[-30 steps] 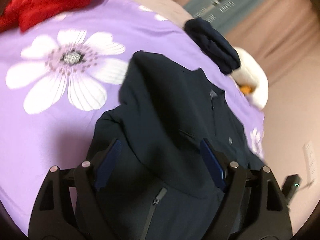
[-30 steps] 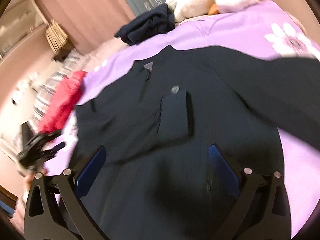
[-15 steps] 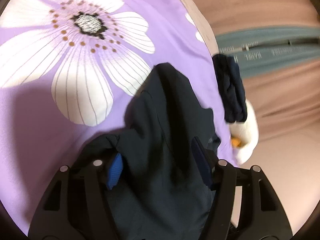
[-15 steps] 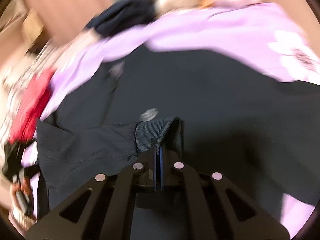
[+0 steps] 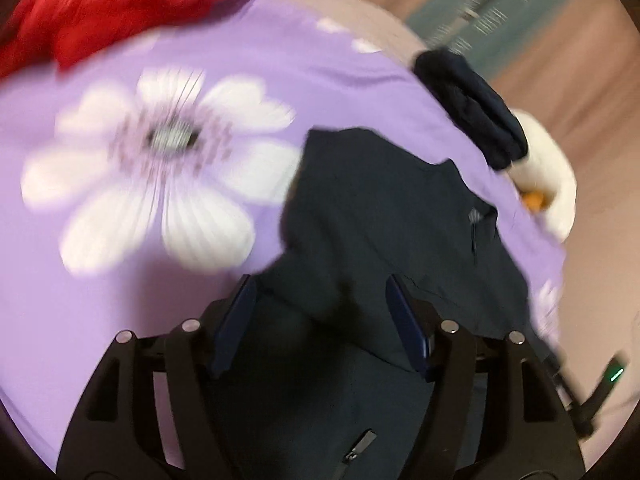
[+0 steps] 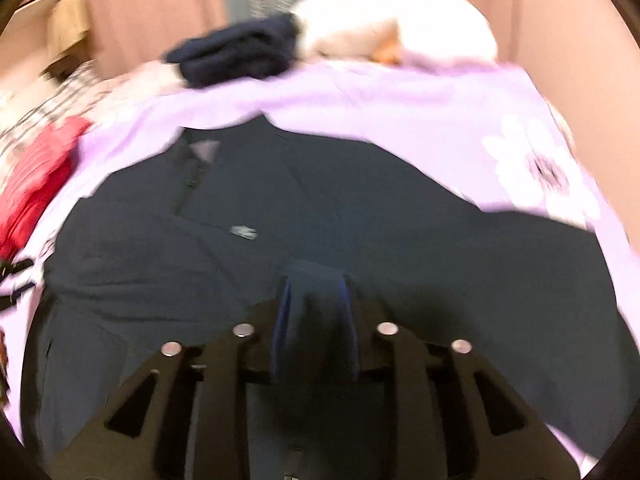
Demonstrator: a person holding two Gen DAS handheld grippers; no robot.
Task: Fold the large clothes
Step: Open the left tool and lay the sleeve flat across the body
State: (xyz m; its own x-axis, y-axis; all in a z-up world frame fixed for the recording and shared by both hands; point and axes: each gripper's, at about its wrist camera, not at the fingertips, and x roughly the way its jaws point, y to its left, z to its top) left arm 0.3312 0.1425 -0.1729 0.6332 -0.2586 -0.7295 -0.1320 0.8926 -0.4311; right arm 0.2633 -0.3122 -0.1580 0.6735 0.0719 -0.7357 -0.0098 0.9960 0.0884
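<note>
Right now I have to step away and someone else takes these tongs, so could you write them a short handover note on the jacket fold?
Left tongs: open, over the dark jacket, cloth between the pads, not pinched.
Right tongs: partly apart after just opening; a fold of jacket cloth sits between them, grip unclear.
Jacket lies front-up on the purple bedspread; one sleeve is folded across the chest.
Left to do: the other sleeve, then fold the body.
Red garment and folded dark clothes lie at the bed's edges.

A: Place type?
B: Home bedroom. Bed with a purple flower-print sheet [image 5: 132, 280], pinkish curtains [image 6: 160, 12] behind.
A: Other cues?
B: Loose clothes on the bed: red garment [image 5: 120, 4], folded dark bundle [image 6: 236, 52], white plush toy [image 6: 400, 20].
</note>
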